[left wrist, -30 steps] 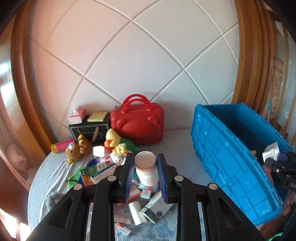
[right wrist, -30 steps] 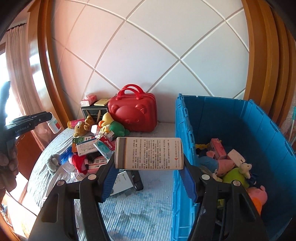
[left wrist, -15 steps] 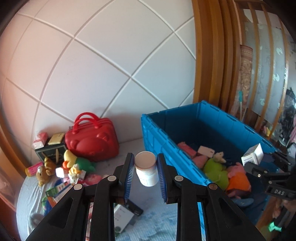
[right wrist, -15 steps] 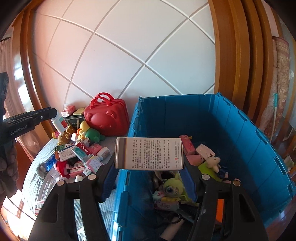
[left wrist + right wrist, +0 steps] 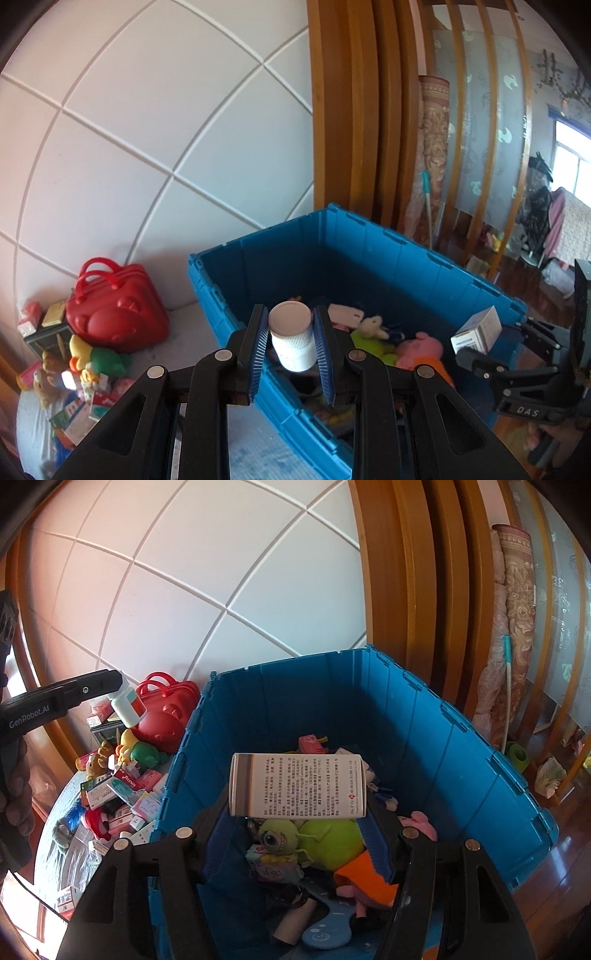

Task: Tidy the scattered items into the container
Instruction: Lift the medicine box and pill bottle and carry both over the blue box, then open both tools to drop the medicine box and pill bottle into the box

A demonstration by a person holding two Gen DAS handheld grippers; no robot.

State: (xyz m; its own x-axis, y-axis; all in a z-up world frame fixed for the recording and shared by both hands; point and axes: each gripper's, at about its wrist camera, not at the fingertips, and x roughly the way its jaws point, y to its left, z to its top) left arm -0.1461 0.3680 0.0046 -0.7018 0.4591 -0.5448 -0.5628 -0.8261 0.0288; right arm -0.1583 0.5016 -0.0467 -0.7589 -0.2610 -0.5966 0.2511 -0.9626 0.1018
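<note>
Left gripper (image 5: 291,345): fingers pinching white bottle (image 5: 291,339), frame centre, over the near-left rim of the blue crate (image 5: 406,266).
Right gripper (image 5: 299,812): fingers clamped on printed box (image 5: 299,784), above crate interior.
Crate: plush toys piled low; upper walls bare.
Surface (image 5: 62,853): packets (image 5: 122,794) crowd lower left, against the crate's left wall.

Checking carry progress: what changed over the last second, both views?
Both tongs swung from the cluttered table toward the blue crate. The right tongs now hold the white box above the crate's toys; the left tongs carry the white bottle over its near wall. Both grips unchanged, nothing released. Red bag unmoved.
</note>
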